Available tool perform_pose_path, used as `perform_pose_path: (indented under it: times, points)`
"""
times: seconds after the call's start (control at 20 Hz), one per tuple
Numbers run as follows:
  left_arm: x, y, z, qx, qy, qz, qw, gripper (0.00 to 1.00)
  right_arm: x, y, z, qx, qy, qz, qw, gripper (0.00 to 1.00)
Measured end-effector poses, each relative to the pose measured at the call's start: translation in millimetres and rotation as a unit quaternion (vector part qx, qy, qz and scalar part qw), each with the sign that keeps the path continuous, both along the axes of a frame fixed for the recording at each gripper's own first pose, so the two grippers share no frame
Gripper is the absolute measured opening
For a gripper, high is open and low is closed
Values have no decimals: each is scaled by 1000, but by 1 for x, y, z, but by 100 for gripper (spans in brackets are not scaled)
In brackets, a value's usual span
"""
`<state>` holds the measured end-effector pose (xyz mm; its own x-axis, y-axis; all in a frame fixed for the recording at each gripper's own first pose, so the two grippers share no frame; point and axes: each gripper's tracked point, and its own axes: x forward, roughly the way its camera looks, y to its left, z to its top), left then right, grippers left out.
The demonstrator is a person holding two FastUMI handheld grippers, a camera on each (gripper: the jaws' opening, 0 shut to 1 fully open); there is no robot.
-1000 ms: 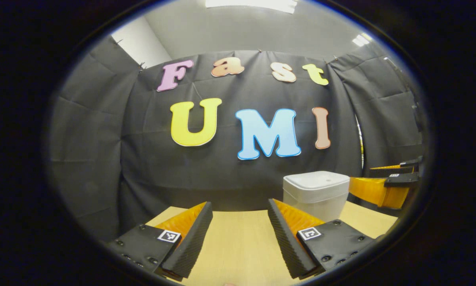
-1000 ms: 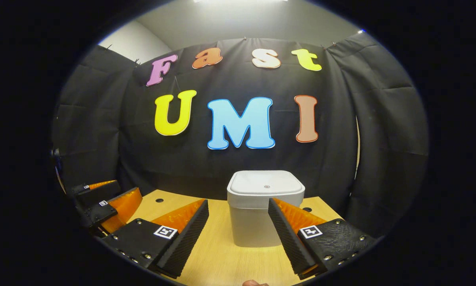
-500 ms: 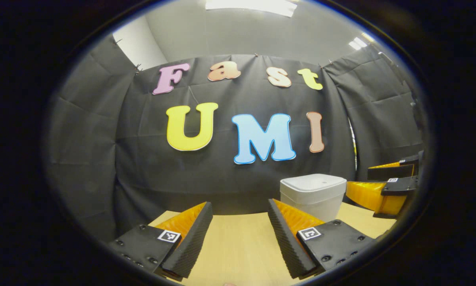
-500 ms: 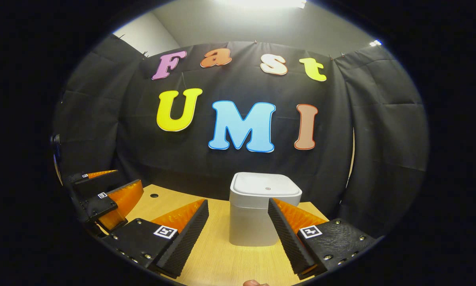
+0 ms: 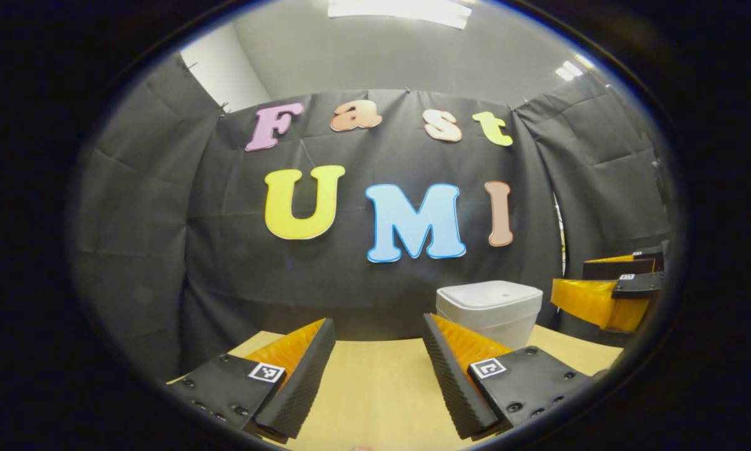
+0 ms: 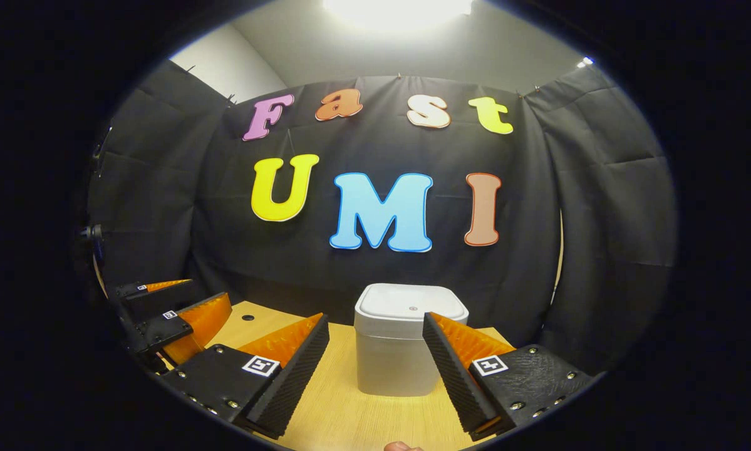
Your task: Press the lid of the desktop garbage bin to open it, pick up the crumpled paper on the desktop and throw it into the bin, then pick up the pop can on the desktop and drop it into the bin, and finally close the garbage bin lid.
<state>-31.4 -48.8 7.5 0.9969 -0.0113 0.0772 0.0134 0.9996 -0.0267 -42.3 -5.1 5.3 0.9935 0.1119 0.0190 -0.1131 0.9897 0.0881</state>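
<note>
Now the bin (image 6: 403,347), lid down, sits at twelve o'clock from the right gripper (image 6: 375,369). Both grippers gape empty; the left gripper (image 5: 378,373) has it at two o'clock, farther off.

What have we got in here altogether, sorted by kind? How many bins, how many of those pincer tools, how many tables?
Bins: 1, the white garbage bin, lid closed.
Pincer tools: 2, the left gripper and the right gripper, both with fingers spread and empty.
Tables: 1, the wooden desktop.
Total: 4.
</note>
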Motion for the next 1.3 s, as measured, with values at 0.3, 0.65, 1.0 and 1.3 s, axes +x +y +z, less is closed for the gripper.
perform_pose_path:
  times: [0.3,0.65,1.0,1.3]
  points:
    - [-3,-30,-14,13,14,33,999,94,-5,-38,-1,15,-19,16,1000,96]
    - [-6,-87,-17,6,21,25,999,94,-14,-88,-9,38,-20,9,999,96]
    - [-10,-156,-13,-3,24,19,1000,94,-18,-150,-20,35,-13,-3,999,96]
    - [-16,-211,4,4,13,7,1000,89,-25,-178,-22,-4,-28,7,1000,96]
